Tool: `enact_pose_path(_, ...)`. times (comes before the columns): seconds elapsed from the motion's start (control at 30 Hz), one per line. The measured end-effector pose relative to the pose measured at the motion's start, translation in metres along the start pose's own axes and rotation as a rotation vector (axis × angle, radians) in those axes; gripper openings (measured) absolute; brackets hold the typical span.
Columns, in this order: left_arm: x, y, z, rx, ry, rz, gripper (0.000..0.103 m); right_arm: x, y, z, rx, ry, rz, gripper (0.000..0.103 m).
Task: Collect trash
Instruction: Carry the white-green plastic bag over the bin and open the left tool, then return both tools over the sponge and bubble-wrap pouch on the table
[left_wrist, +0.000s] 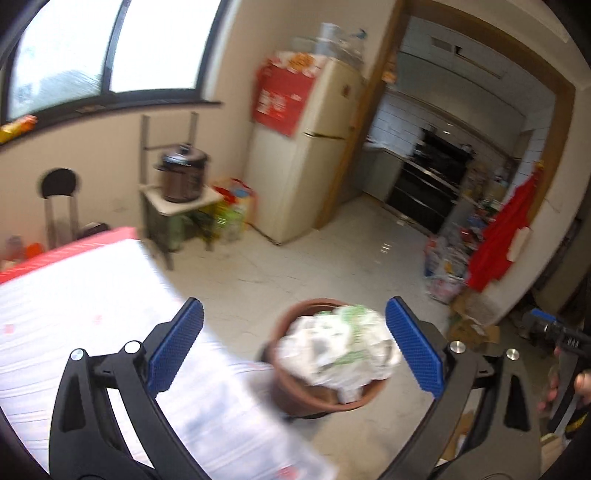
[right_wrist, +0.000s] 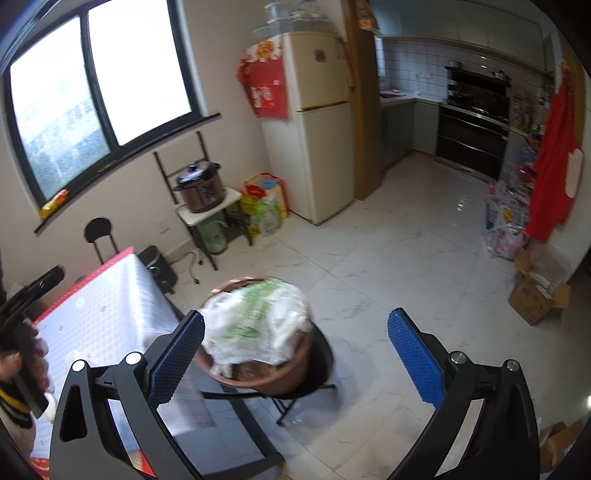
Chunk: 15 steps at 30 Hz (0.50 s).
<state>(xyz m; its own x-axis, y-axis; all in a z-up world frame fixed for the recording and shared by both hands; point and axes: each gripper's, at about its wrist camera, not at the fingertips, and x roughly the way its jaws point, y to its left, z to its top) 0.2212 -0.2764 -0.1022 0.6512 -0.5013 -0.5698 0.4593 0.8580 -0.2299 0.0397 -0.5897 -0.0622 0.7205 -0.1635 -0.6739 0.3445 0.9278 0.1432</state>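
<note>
Kitchen-dining room seen from two hand-held grippers, both angled down over a pot (left_wrist: 295, 395) of trash. The pot is brown, round, and sits on a small black folding stool (right_wrist: 317, 380) beside a table (left_wrist: 74, 332) covered in a white patterned cloth with a red edge. Crumpled white and green trash (left_wrist: 332, 343) is heaped in the pot, rising above its rim.

Left gripper (left_wrist: 295, 347): jaws spread wide, blue pads well apart, nothing between them pressed or held; the pot and trash lie below, in the gap, nearer the right pad. This view is blurred.

Right gripper (right_wrist: 295, 354): jaws also spread wide, gripping nothing. Its left pad overlaps the pot's near edge in the view; whether it touches cannot be told. The trash sits past that pad, to the left of the gap.

A hand (right_wrist: 22, 365) grips the left tool's handle at the left edge of the right view.

Behind: a cream fridge (right_wrist: 314, 122) with a red poster, a dark cooker (right_wrist: 201, 186) on a small rack, a black chair (right_wrist: 98, 232) under a wide window (right_wrist: 92, 92), a black oven (right_wrist: 474, 125) in the kitchen, a red apron (right_wrist: 554, 162) hanging at right, boxes (right_wrist: 535, 295) on the white tiled floor (right_wrist: 406, 266)
</note>
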Motion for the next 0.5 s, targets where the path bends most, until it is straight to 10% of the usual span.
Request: enact_pose_path(0.5, -0.222, 0.209, -0.092, -0.324, -0.067, 0.47, 0.097, 0.036, 0.233, -0.003, -0.257, 0.05, 0.338, 0.098)
